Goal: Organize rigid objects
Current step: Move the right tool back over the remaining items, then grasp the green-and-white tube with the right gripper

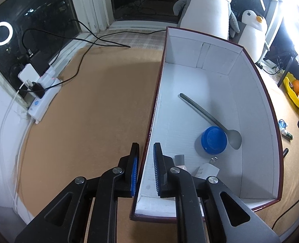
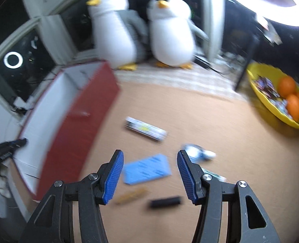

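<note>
Cork-brown matting (image 1: 100,105) covers the work surface, edged by dark windows, a white power strip (image 1: 42,99) with cables, and two plush penguins (image 2: 113,28) at the back. On the mat stands a dark-red box (image 1: 216,75) with a white lining, and inside it lie a grey spoon (image 1: 210,117), a blue round lid (image 1: 214,139) touching the spoon's handle, and a white charger plug (image 1: 207,169) near the front wall. The left gripper (image 1: 145,170) straddles the box's left wall, one finger outside and one inside, with a narrow gap on each side of the cardboard; whether the pads press the wall cannot be told. The right gripper (image 2: 149,174) hangs over the open mat with its fingers spread wide and nothing between them. In its blurred view a light-blue flat packet (image 2: 147,169) lies below and between the fingers, a white printed tube (image 2: 146,128) lies farther out, a small blue-and-white bottle (image 2: 199,154) sits just beside the right finger, and a tan stick (image 2: 132,195) and a black bar (image 2: 165,201) lie nearer the camera. A yellow bowl (image 2: 256,93) with oranges (image 2: 291,95) stands far right.
</note>
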The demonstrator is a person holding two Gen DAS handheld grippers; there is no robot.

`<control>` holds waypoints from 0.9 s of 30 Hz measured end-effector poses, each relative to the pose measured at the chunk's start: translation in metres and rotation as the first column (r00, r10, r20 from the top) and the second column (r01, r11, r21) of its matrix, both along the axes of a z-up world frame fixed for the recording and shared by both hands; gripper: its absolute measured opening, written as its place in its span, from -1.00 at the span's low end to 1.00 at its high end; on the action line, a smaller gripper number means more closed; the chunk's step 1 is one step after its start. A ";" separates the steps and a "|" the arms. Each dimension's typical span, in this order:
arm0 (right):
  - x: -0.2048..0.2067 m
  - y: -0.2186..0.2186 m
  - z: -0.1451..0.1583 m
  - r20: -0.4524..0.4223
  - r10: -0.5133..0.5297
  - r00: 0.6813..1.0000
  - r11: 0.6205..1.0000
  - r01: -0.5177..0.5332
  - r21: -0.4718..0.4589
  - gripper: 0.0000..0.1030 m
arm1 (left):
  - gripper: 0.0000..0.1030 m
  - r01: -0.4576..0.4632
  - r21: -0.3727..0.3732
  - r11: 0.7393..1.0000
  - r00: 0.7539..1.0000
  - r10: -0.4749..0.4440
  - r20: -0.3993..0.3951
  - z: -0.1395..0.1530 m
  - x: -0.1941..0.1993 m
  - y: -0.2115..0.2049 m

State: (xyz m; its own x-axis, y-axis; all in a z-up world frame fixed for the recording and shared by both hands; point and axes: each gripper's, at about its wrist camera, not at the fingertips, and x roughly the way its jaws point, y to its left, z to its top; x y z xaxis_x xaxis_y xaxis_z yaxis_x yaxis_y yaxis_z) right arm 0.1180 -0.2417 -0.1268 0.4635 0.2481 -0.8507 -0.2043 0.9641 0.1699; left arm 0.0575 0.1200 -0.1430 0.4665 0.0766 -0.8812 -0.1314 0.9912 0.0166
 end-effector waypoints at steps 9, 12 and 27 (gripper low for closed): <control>0.006 -0.054 -0.050 -0.093 -0.033 0.995 0.996 0.024 -0.090 -0.01 | -0.77 -0.025 0.027 0.999 0.999 0.026 -0.033 -0.008 0.008 -0.002; 0.011 -0.055 -0.060 -0.103 -0.008 0.995 0.993 -0.004 -0.115 -0.01 | -0.77 -0.028 0.039 0.999 0.998 0.030 -0.046 -0.010 0.011 -0.003; 0.023 -0.038 -0.083 -0.126 0.069 0.990 0.980 -0.091 -0.177 -0.68 | -0.70 -0.036 0.055 0.998 0.997 0.040 -0.070 -0.016 0.018 -0.005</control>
State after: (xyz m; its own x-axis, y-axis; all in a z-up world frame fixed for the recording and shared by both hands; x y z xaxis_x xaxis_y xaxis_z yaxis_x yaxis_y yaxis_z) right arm 0.1407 -0.2795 -0.2099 0.3414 0.1167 -0.9327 -0.2709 0.9624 0.0212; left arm 0.0756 0.1148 -0.1594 0.3990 0.1409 -0.9060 -0.1652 0.9830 0.0801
